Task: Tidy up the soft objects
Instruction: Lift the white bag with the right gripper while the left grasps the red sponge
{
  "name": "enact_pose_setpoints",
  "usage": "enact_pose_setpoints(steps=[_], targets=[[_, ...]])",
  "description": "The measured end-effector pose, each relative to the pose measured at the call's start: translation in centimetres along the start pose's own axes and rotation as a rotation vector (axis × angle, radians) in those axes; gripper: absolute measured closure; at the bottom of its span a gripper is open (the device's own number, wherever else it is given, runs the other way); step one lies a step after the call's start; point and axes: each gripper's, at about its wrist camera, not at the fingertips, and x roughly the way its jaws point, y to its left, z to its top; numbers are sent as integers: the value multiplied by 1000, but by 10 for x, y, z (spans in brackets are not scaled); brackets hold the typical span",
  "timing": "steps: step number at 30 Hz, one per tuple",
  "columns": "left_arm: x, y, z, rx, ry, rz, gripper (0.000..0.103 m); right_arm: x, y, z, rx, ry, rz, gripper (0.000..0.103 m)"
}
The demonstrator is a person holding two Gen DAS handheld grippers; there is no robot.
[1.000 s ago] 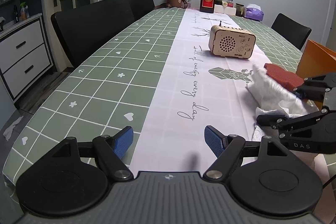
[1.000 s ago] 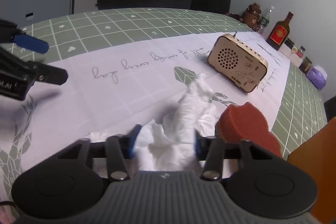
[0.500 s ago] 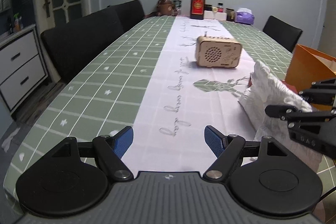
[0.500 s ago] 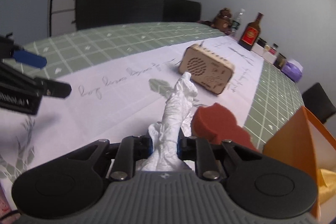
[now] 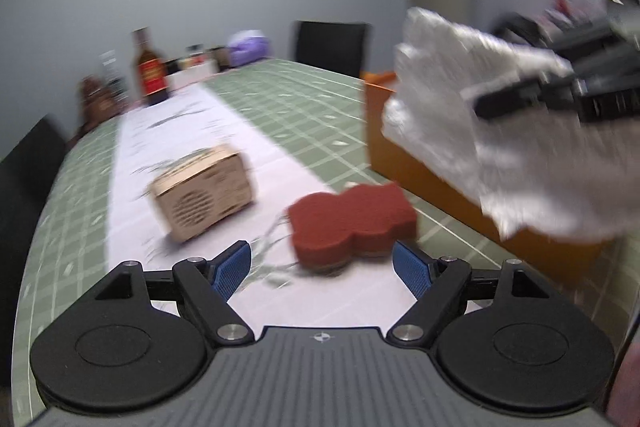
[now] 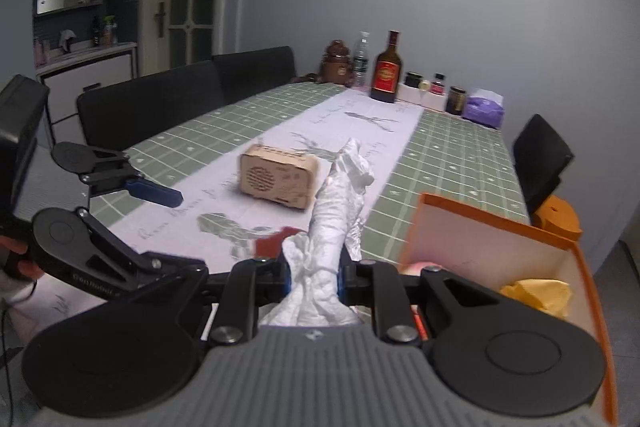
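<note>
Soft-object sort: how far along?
Done: a yellow item already lies in the orange box. In hand: right gripper is shut on the white cloth, lifted beside the box. Left: red sponge sits on the table, left gripper open just before it.

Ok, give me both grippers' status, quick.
Left gripper: open, holding nothing.
Right gripper: fingers closed on the white cloth.

Wooden radio [image 6: 279, 180] on table runner; brown bottle [image 6: 385, 74], purple tissue pack [image 6: 483, 110] at far end.
</note>
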Motion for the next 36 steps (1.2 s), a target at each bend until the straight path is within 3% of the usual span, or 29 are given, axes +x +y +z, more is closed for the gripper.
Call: enact_pose_setpoints(steps=[5, 8, 14, 23, 29, 36], targets=[[47, -4, 13, 231, 17, -169, 8, -15, -41, 2, 51, -11, -73, 86], [81, -3, 19, 284, 60, -201, 8, -22, -59, 1, 65, -15, -121, 85], [135, 6, 34, 273, 155, -255, 8, -23, -90, -8, 111, -4, -163, 85], [162, 26, 43, 312, 211, -447, 0, -12, -109, -29, 172, 4, -132, 85], [187, 44, 48, 196, 330, -569, 0, -21, -115, -33, 227, -41, -148, 85], [185, 46, 37, 288, 405, -592, 0, -40, -120, -29, 250, -84, -126, 85]])
